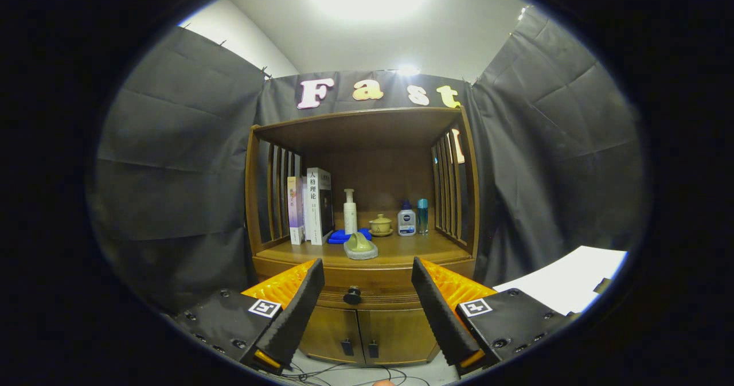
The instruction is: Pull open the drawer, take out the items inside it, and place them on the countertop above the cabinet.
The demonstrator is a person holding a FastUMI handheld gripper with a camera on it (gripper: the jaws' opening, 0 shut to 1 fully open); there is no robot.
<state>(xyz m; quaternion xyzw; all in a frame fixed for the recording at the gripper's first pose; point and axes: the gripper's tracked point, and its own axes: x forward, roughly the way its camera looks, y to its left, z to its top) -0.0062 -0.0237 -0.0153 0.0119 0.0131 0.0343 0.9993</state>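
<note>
A wooden cabinet stands ahead with its drawer [367, 287] closed; a dark round knob [352, 296] sits on the drawer front, between and a little beyond my fingers. My gripper [367, 280] is open, with nothing between its fingers, some way short of the knob. The countertop [401, 251] above the drawer carries a pale green ceramic piece [360, 246] near its front edge. What lies in the drawer is hidden.
On the countertop stand books [311, 205], a white pump bottle [350, 211], a blue cloth [342, 236], a small lidded cup [381, 225], a white-and-blue bottle [406, 220] and a teal bottle [422, 215]. Two lower doors [361, 328] sit under the drawer. A white sheet [565, 277] lies right. Cables [344, 371] trail on the floor.
</note>
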